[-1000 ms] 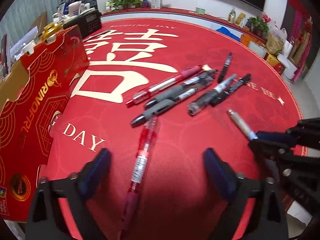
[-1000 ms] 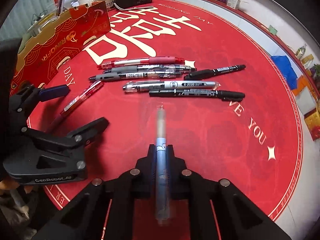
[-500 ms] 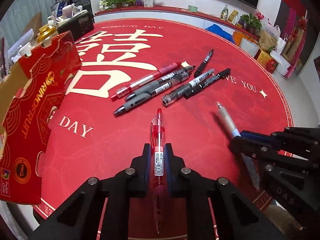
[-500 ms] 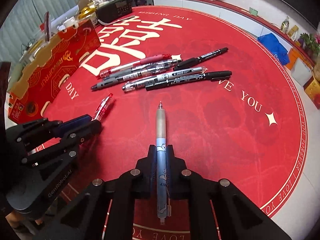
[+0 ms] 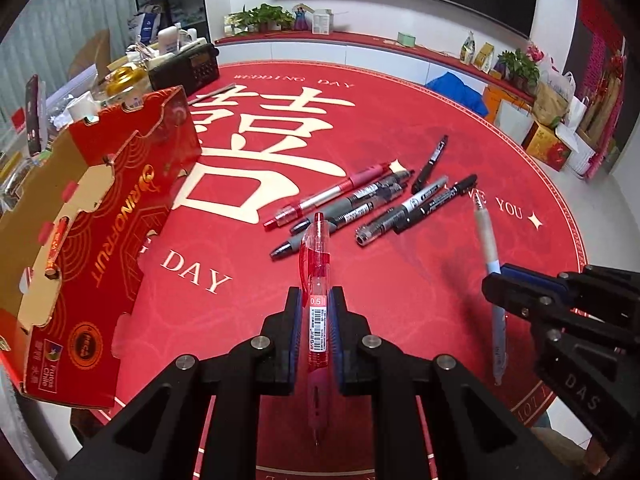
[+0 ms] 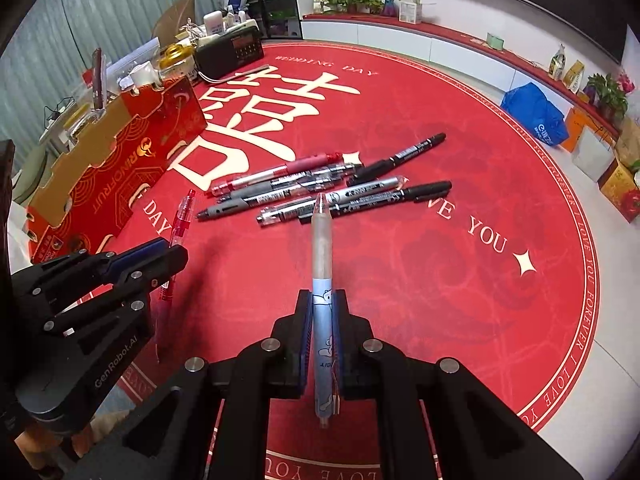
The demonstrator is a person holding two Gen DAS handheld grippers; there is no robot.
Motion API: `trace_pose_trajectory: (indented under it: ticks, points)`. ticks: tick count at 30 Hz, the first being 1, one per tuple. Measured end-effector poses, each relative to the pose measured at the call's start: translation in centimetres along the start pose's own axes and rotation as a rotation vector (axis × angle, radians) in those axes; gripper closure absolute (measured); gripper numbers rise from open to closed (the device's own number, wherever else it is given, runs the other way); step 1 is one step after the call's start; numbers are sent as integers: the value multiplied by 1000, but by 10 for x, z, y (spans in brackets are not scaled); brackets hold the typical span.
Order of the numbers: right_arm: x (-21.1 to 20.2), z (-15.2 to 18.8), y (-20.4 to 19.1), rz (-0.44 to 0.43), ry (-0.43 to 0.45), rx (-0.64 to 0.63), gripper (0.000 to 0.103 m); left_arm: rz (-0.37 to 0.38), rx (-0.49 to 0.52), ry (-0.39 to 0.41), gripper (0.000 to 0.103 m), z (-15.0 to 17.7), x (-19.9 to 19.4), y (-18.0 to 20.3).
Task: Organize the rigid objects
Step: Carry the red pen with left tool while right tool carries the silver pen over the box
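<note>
Pens: one in each gripper, six more lying on the red mat (image 5: 400, 112) in a loose fan

Left wrist view: left gripper (image 5: 314, 334) is clamping the red gel pen (image 5: 316, 264) at mid-barrel, both pads tight on the label section, tip end pointing forward and lifted over the mat. Pen is sitting straight along the finger axis, good. Pile of pens (image 5: 372, 200) is lying just ahead, the cardboard box (image 5: 92, 220) standing to the left with its open top facing up. Right gripper (image 5: 520, 292) is showing at the right edge with the blue-grey pen (image 5: 486, 236) sticking out of it

Right wrist view: right gripper (image 6: 322, 336) is squeezing the blue-grey pen (image 6: 322, 248) on its blue lower half, grey grip end aiming at the pile (image 6: 320, 188). Left gripper (image 6: 132, 264) is sitting low left, red pen (image 6: 178, 224) poking out of its closed tips

My read: both pens are probably heading either to the row or to the box, can't tell which. For a clean placement I'd be keeping grips shut until the pen is nearly flat on its landing spot, lowering parallel to the neighbours, releasing one side at a time, and keeping the two grippers apart since they're working close
</note>
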State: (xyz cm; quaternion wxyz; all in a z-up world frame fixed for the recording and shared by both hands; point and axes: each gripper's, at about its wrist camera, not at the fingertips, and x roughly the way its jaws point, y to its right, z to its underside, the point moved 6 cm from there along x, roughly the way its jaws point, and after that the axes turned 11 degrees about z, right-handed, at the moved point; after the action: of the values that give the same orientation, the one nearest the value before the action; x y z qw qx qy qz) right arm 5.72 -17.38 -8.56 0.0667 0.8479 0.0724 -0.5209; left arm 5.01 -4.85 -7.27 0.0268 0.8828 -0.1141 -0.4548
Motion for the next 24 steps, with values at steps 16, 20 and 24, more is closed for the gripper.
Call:
trace_pose_trajectory:
  ticks: [16,20,24]
  points:
    - [-5,-11,-8,-1,24,-13,92,-14,-32,42,89,-6,-11,-16]
    - [32,1,-5,16,-101,-20,92,-9,-38,25,89,-1,-4,-17]
    - [46,3,-12,111,-101,-99,92,14,-66,-8,89,7,6,-24]
